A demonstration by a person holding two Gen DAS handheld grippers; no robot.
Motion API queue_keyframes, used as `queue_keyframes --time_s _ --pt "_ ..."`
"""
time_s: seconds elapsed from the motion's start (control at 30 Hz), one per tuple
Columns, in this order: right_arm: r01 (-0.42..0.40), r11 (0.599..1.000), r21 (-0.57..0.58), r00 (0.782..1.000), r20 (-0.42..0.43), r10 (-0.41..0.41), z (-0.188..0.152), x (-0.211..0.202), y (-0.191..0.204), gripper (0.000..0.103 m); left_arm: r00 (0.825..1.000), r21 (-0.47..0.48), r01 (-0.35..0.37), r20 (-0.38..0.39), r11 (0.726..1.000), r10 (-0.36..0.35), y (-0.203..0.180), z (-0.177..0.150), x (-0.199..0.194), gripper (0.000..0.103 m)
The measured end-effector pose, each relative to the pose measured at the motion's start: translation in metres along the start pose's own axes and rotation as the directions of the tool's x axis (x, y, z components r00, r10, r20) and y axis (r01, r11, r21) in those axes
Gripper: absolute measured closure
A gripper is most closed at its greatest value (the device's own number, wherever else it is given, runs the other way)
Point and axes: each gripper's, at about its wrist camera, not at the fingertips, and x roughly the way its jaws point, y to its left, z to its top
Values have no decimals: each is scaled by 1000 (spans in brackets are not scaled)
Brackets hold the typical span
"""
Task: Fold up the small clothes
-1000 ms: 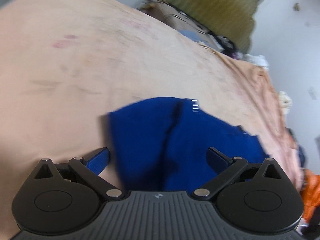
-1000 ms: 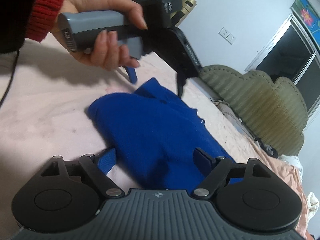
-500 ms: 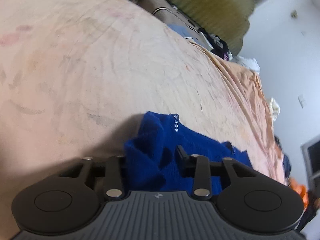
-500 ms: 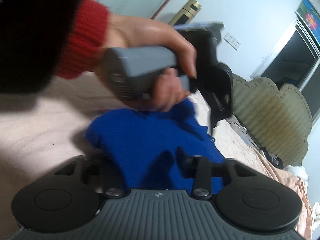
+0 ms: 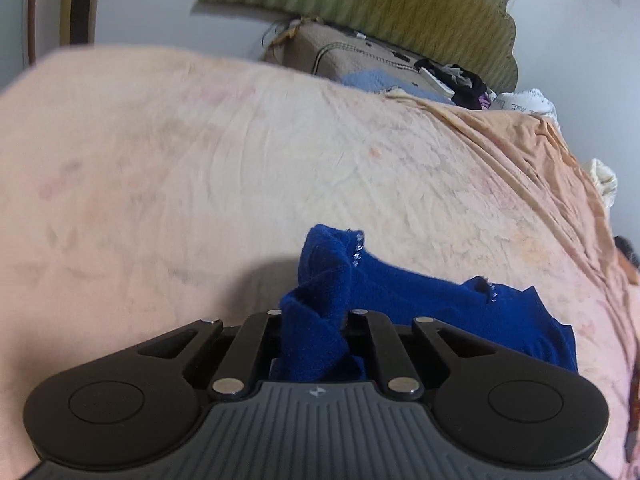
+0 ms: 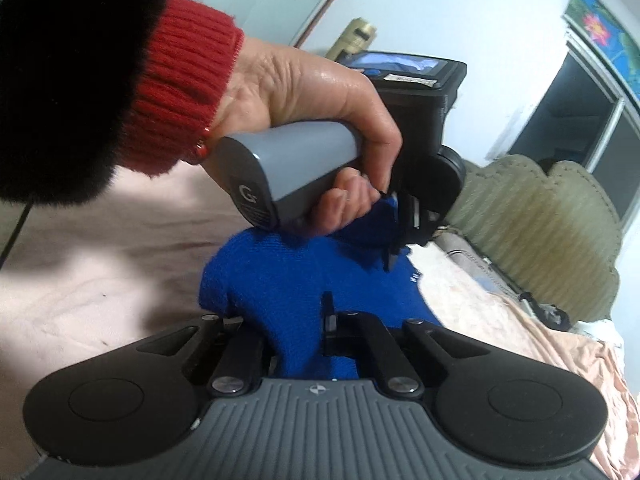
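A small blue knit garment (image 5: 420,300) with tiny rhinestones lies on the pink bedsheet (image 5: 200,160). My left gripper (image 5: 314,320) is shut on a bunched edge of it, and the cloth rises between the fingers. My right gripper (image 6: 296,328) is shut on another edge of the same blue garment (image 6: 280,280). In the right wrist view the left gripper (image 6: 400,248) is seen from the side, held by a hand in a red cuff, pinching the garment's far edge.
A green scalloped headboard (image 5: 380,4) stands at the far end of the bed, with a pile of clothes and a blue cloth (image 5: 376,80) below it. The sheet is rumpled at the right edge (image 5: 560,168). A dark window (image 6: 580,120) is at the right.
Both grippers were open over the garment a second ago. They have closed on its edges and lifted the cloth. The left hand has come closer to the right gripper.
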Motion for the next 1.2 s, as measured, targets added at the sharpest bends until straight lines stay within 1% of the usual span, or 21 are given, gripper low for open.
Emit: queue_keyframes --time_s 0.13,0.33,0.53,0.63,0.7,0.87,0.97,1.1,1.2 --pt "51 998 38 998 22 -52 -10 -22 -24 98 997 62 -60 58 996 56 -39 4 -18 94" --pt "151 984 95 987 42 -155 -33 -55 -60 98 991 98 -88 110 991 77 -95 8 -30 94" --pt "212 962 172 976 15 -218 -65 -78 -103 98 991 142 -93 110 985 78 -150 4 -19 94" --pt "235 948 212 971 -14 -238 -85 -85 -119 98 991 183 -94 106 979 75 -180 -1 -8 94" --pt "251 938 241 968 -32 -251 -98 -87 -134 98 992 223 -101 99 970 80 -202 -7 3 94" --pt "273 907 322 962 -81 -261 -125 -82 -159 98 995 282 -93 66 955 78 -243 -22 34 94" --pt "269 878 395 963 -117 -243 -143 -81 -176 98 996 304 -87 39 949 79 -261 -31 55 94" --pt "256 821 510 966 -159 -202 -170 -78 -201 98 996 325 -83 13 942 84 -279 -44 75 94" --pt "229 764 604 972 -179 -151 -188 -73 -217 98 996 342 -91 8 935 94 -289 -49 88 94"
